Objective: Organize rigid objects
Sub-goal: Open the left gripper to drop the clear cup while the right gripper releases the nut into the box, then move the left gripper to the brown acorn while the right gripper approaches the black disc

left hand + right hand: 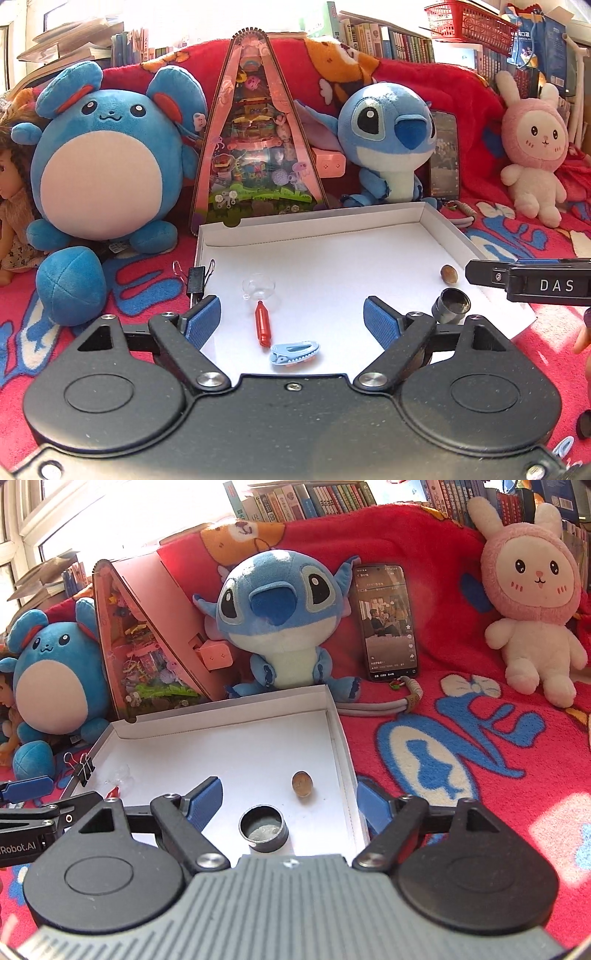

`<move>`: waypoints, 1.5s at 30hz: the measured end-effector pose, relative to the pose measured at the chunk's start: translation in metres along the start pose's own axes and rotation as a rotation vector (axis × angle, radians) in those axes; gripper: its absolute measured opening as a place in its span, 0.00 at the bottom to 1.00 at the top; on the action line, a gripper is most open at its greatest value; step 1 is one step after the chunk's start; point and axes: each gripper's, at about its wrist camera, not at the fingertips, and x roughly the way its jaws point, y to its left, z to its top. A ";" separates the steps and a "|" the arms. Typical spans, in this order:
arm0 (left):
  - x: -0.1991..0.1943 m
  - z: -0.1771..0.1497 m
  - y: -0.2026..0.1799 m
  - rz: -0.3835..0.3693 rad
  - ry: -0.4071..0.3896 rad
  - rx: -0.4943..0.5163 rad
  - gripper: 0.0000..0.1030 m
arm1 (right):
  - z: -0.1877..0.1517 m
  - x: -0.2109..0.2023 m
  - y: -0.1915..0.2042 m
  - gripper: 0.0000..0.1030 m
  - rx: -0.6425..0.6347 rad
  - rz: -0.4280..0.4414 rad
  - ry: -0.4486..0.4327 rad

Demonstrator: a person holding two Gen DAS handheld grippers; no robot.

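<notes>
Left wrist view: left hand-held gripper (291, 319) spread wide, grasping nothing.
Tray: white box lid (317, 225) lies on the red blanket (122, 291).
Inside, 12 o'clock of the fingers: red crayon-like piece (262, 324), clear suction cup (258, 286) touching its tip.
6 o'clock of the red piece: blue hair clip (294, 352).
3 o'clock: metal cap (450, 305), nut (449, 273) beyond it.

Right wrist view: right hand-held gripper (290, 803) released, straddling the lid's right wall.
Between fingers: metal cap, nut at 1 o'clock of it.
10 o'clock: binder clip (83, 768) on the lid's rim.

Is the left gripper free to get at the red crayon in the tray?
Probably yes: the left gripper is open, the red crayon lies flat between its fingers, and only the blue hair clip sits close by.
</notes>
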 end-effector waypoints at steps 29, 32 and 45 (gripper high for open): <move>-0.104 -0.096 -0.039 -0.112 -0.076 0.044 0.87 | -0.080 -0.095 -0.014 1.00 -0.158 0.060 -0.113; -0.106 -0.104 -0.041 -0.123 -0.062 0.041 0.87 | -0.090 -0.101 -0.016 1.00 -0.166 0.064 -0.111; -0.121 -0.133 -0.048 -0.120 -0.044 0.090 0.87 | -0.123 -0.122 -0.014 1.00 -0.223 0.075 -0.106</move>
